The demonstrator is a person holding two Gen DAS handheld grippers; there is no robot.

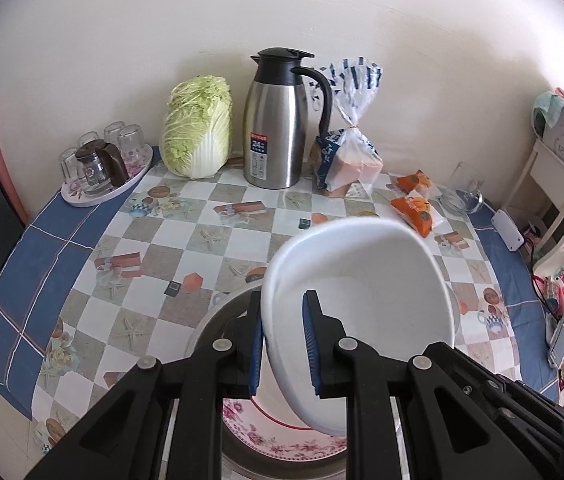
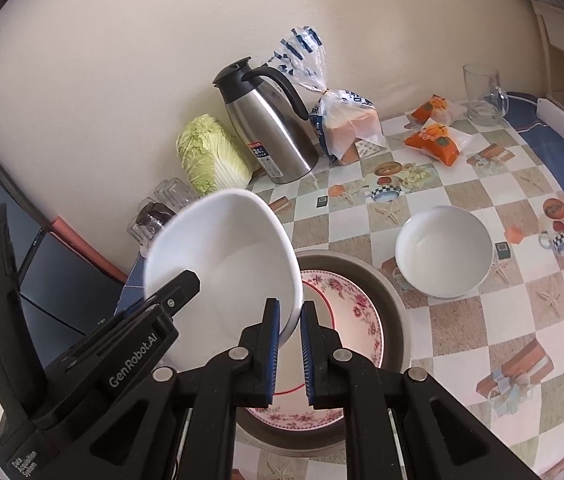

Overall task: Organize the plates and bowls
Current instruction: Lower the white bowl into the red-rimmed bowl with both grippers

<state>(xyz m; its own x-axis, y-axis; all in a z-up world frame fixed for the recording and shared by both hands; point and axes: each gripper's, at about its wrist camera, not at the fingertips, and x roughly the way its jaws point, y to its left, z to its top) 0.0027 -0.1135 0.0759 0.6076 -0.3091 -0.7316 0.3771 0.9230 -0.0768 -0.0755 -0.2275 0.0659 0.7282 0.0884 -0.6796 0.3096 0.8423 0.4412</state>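
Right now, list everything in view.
bowl: one, white, held tilted above the plates
second bowl: one, white, on table beside plates
floral plate: one, pink-and-white, on grey plate
grey plate: one, under it
jug: one, steel, by wall
cabbage: one, green, left of jug
bread bag: one, clear, right of jug
snack packets: two, orange, right of bread
mug: one, clear, far right
glasses: four, clear, far left
left tool: black, gripping bowl rim
right tool: black, gripping bowl rim
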